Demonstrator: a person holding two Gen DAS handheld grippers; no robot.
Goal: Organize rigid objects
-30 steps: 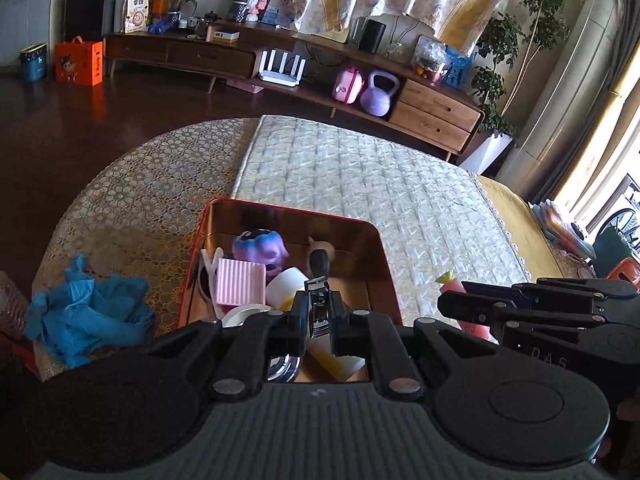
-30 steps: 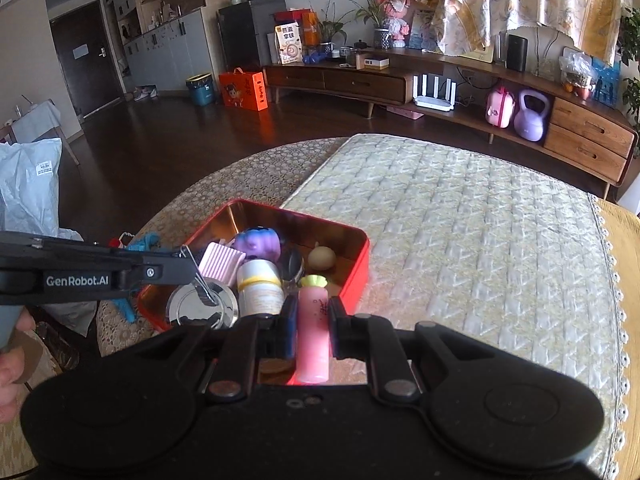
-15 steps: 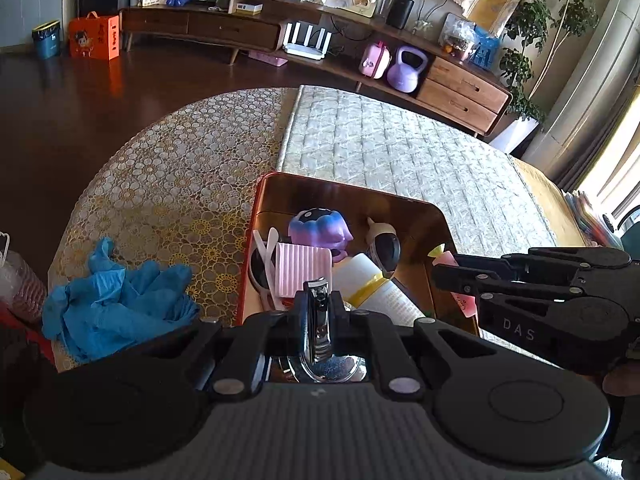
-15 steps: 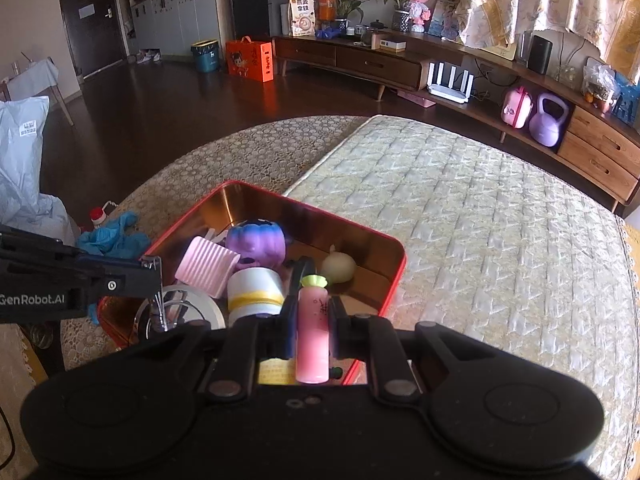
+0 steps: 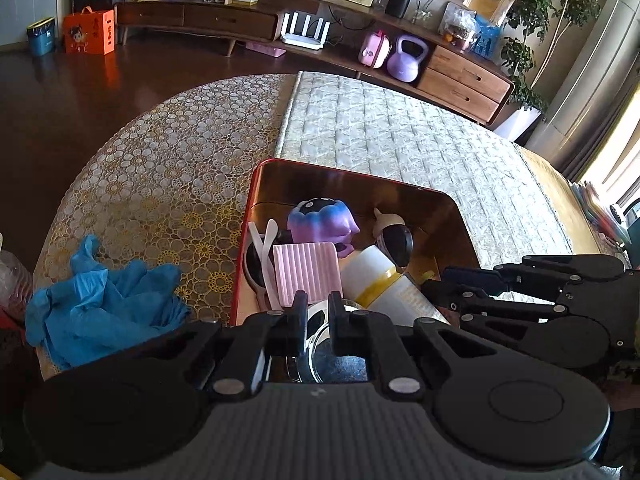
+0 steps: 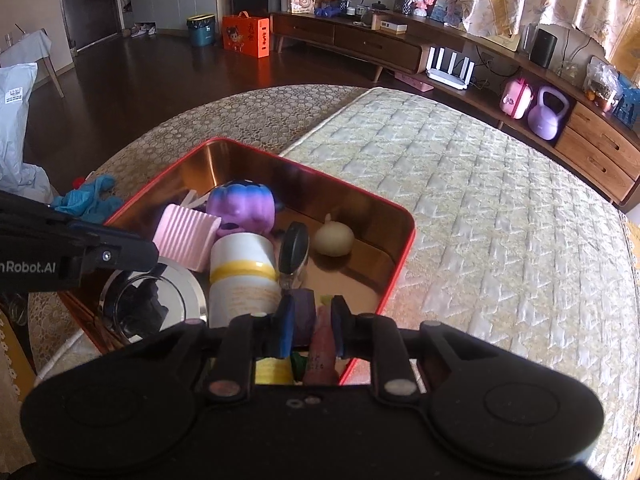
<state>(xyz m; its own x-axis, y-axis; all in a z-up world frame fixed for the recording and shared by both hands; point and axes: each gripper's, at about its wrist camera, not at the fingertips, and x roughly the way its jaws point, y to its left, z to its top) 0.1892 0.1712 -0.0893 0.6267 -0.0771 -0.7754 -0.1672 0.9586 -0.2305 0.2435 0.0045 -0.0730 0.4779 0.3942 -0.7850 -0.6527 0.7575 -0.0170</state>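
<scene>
Right wrist view — quilted table (image 6: 480,200), red tin (image 6: 404,248), wooden sideboard (image 6: 360,40); both grippers' fingers spread.

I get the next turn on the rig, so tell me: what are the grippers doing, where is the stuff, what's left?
Left gripper: open and empty, above the round metal lid.
Right gripper: low in the red box, with the pink bottle between its fingers. Whether it is gripping is unclear.
Done: purple toy, pink ribbed block and white bottle are in the box.
Left: probably make sure the pink bottle is released, then lift both grippers out.
</scene>
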